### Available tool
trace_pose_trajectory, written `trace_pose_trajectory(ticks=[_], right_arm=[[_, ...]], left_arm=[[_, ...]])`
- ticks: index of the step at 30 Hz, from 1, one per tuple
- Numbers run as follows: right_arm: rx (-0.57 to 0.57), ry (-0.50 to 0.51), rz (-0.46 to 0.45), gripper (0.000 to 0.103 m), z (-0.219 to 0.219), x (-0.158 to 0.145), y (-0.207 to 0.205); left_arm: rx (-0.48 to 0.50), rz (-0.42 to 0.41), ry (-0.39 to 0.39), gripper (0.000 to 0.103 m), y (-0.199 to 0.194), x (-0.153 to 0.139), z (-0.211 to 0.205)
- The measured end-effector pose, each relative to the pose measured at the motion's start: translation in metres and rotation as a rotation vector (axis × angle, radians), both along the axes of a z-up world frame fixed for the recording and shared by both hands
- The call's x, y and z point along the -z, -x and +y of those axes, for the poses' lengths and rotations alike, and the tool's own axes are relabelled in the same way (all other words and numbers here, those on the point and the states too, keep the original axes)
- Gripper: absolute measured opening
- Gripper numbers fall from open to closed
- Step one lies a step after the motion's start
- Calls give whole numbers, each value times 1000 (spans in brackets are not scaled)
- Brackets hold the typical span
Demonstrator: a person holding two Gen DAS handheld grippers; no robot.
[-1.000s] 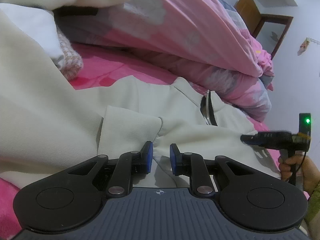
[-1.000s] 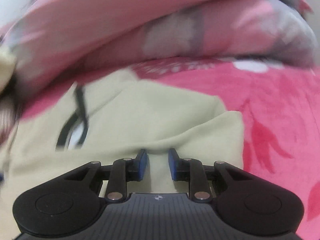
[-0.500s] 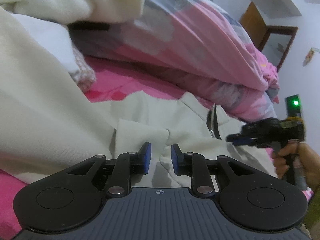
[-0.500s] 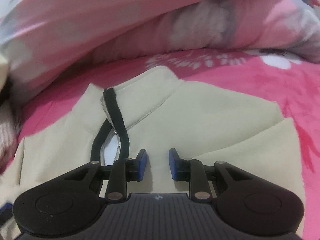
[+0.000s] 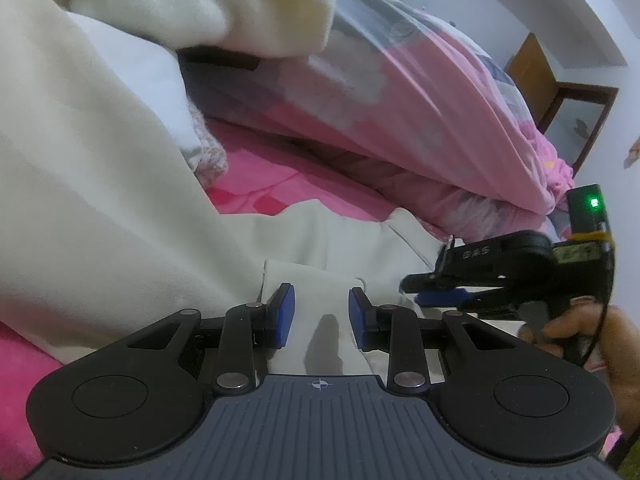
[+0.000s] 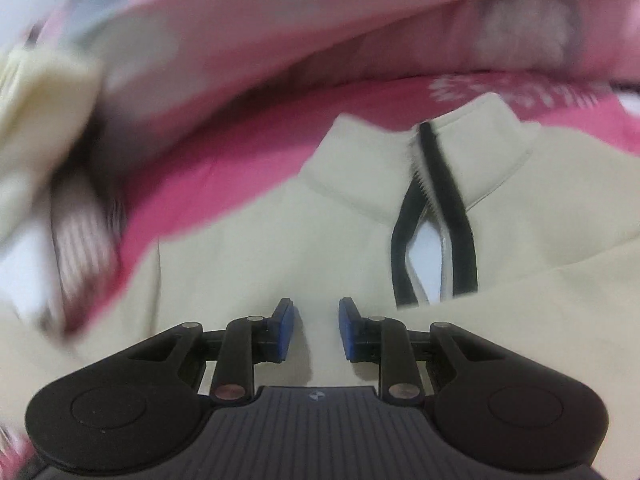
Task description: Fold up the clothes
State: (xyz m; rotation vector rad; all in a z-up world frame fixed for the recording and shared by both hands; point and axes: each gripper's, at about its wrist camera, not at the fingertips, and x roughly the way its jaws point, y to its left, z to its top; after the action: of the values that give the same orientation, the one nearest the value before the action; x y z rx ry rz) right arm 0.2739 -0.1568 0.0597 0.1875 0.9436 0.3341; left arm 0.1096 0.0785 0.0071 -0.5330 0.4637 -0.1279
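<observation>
A cream zip-neck jacket point(image 6: 248, 264) lies flat on the pink bed sheet point(image 6: 224, 176), its collar point(image 6: 360, 168) and black zipper point(image 6: 436, 184) toward the far side. My right gripper point(image 6: 316, 320) hovers open just over the jacket's chest, left of the zipper, with nothing between its fingers. In the left wrist view the same jacket point(image 5: 344, 240) has a sleeve folded over its body point(image 5: 316, 280). My left gripper point(image 5: 321, 312) stands open low over that fold, cloth under the fingers. The right gripper point(image 5: 416, 288) shows at the right, held by a hand point(image 5: 592, 328).
A bunched pink and grey quilt point(image 5: 420, 100) runs along the far side of the bed. A heap of cream and white clothes point(image 5: 80, 200) rises at the left, with a cream knit point(image 5: 180, 8) on top. A wooden frame point(image 5: 532, 68) stands by the wall.
The right gripper has swept left across the jacket, so the zipper now sits to its right. The left gripper has dropped closer to the folded sleeve. Both stayed open.
</observation>
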Motion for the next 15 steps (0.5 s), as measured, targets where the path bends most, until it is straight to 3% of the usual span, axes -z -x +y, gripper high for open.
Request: trace_pose_trajectory(ticks=[15], right_arm=[[170,123,-72,26,-116,-9,134]], left_arm=[[3,15,44,29,-5,4,6]])
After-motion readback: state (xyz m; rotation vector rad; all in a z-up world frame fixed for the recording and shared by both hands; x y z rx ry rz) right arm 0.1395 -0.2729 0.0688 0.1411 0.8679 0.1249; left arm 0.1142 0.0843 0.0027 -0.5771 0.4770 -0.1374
